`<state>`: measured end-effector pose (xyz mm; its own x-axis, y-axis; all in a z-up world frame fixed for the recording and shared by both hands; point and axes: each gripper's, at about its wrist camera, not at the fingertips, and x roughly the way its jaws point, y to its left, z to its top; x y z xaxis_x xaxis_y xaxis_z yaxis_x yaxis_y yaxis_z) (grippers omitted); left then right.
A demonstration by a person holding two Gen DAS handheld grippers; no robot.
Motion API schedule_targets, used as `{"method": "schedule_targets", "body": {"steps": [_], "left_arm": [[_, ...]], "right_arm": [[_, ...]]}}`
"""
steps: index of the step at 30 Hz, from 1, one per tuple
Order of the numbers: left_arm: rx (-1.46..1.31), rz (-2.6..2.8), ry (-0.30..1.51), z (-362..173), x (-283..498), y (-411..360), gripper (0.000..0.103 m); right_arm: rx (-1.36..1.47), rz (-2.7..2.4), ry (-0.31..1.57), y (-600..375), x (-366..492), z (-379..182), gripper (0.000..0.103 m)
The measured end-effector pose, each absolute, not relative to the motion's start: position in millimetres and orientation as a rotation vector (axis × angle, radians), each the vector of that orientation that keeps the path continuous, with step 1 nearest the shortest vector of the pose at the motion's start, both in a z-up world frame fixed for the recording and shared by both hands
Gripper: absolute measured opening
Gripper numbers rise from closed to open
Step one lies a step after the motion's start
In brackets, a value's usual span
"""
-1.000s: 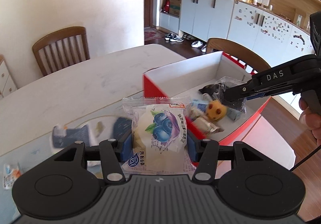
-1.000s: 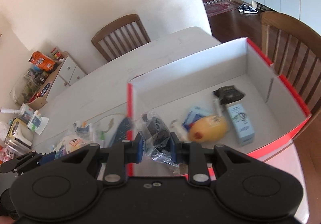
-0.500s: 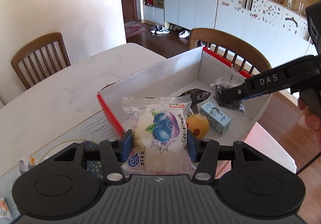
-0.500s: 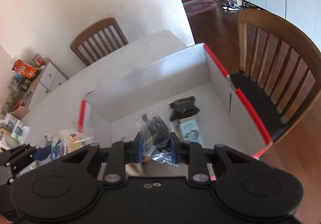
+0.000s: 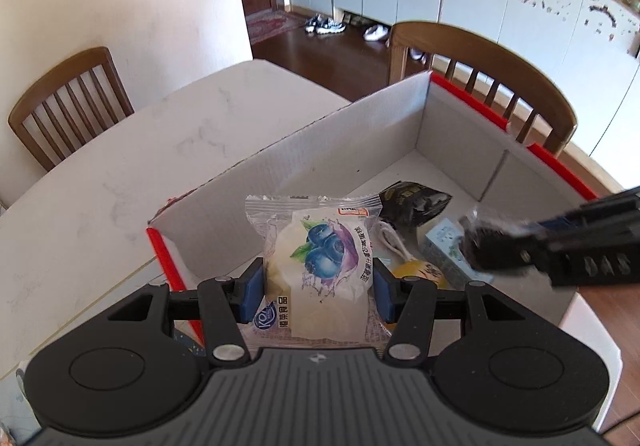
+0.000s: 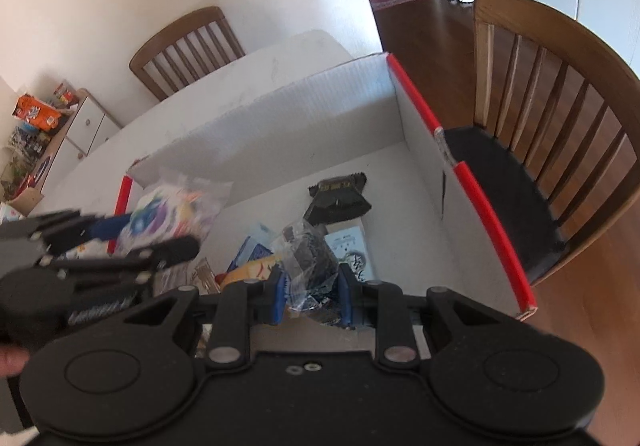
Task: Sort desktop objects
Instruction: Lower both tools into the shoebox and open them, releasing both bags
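My left gripper (image 5: 318, 286) is shut on a clear blueberry pastry packet (image 5: 320, 258) and holds it over the near left part of the red-edged white box (image 5: 328, 150). My right gripper (image 6: 312, 294) is shut on a clear bag with dark contents (image 6: 310, 258) above the box's near side (image 6: 424, 174). In the box lie a black pouch (image 5: 414, 202), a light blue carton (image 5: 444, 250) and a yellow item (image 5: 416, 270). The right gripper shows blurred at the right of the left wrist view (image 5: 488, 246).
The box stands on a white table (image 5: 120, 186). Wooden chairs stand behind the table (image 5: 68, 102) and beside the box's far end (image 5: 480, 58). A low cabinet with snack packs (image 6: 44, 118) stands at the left wall.
Both grippers have moved further over the box with their packets still held. The right gripper has come closer to the left one.
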<state>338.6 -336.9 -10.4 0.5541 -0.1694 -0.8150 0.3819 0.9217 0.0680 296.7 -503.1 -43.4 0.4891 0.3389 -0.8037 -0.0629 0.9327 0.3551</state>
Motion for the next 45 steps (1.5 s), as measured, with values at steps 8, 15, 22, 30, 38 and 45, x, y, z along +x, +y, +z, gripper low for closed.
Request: {"method": "schedule_targets", "body": {"steps": [8, 15, 22, 30, 38, 45], "left_arm": [[0.314, -0.302, 1.001, -34.8, 363.6, -345.4, 0.053], [0.348, -0.304, 1.034, -44.9, 371.5, -349.8, 0.053], [0.395, -0.321, 1.061, -52.5, 380.7, -360.9, 0.053], [0.408, -0.325, 1.1, -60.4, 385.9, -363.8, 0.054], [0.421, -0.313, 1.072, -54.4, 383.0, -364.5, 0.074], [0.374, -0.32, 1.055, -41.7, 376.9, -360.5, 0.074]], "right_arm": [[0.273, 0.278, 1.06, -497.0, 292.4, -52.8, 0.024], [0.217, 0.296, 1.063, -487.4, 292.6, -55.9, 0.025], [0.171, 0.28, 1.071, -485.0, 297.5, -63.0, 0.025], [0.138, 0.305, 1.093, -484.2, 299.9, -65.2, 0.03], [0.132, 0.323, 1.096, -487.2, 301.2, -62.9, 0.045], [0.117, 0.358, 1.078, -488.4, 297.9, -54.0, 0.044]]}}
